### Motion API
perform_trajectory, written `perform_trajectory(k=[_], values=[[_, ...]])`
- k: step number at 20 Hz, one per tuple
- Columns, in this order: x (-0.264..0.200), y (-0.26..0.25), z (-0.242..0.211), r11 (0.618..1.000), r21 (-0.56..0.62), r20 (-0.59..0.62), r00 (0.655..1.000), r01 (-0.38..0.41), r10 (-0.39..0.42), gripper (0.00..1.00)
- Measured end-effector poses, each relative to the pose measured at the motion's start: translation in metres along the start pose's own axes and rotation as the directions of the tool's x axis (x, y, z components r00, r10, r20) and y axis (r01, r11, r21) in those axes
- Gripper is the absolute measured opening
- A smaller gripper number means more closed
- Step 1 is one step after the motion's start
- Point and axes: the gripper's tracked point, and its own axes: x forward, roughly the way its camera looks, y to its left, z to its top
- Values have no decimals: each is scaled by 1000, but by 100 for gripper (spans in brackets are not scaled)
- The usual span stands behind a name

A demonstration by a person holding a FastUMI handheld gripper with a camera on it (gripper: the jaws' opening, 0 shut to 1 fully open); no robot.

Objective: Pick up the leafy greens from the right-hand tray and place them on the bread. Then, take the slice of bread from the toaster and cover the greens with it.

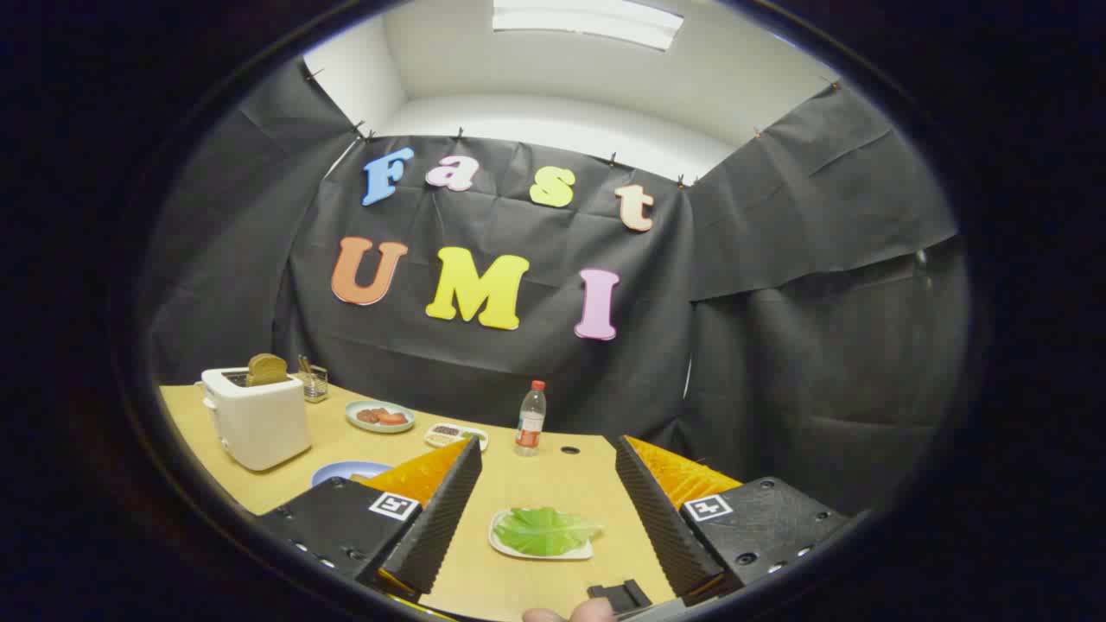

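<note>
**A:** Where are the greens [546, 529]?

**B:** On the white tray [505, 545], on the table [553, 471], lying between your two fingers and a little ahead of them. Nothing is touching them.

**A:** And the gripper [549, 505]?

**B:** Wide open, holding nothing. Your fingers stand well apart, one on either side of the tray, above the table.

**A:** So how far along am I?

**B:** By my reading, at the very start. The greens are not yet lifted, and the slice [266, 369] stands upright in the toaster [257, 419], off past your left finger. Both halves of the job are left.

**A:** The bread I'm meant to lay them on?

**B:** There's a blue plate [346, 472] just beyond your left finger, mostly hidden by it; I cannot tell what's on it.

**A:** Anything else about?

**B:** Farther back, a plate [379, 416] of reddish food, a small dish [454, 434], a bottle [530, 419] and a wire holder [314, 383] behind the toaster. All well away from the tray.
</note>
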Motion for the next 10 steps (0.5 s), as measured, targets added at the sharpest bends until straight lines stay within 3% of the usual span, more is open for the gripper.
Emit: perform_trajectory(k=[10], values=[[0, -7, 2, 1000, 27, 0, 1000, 16, -16, 95]])
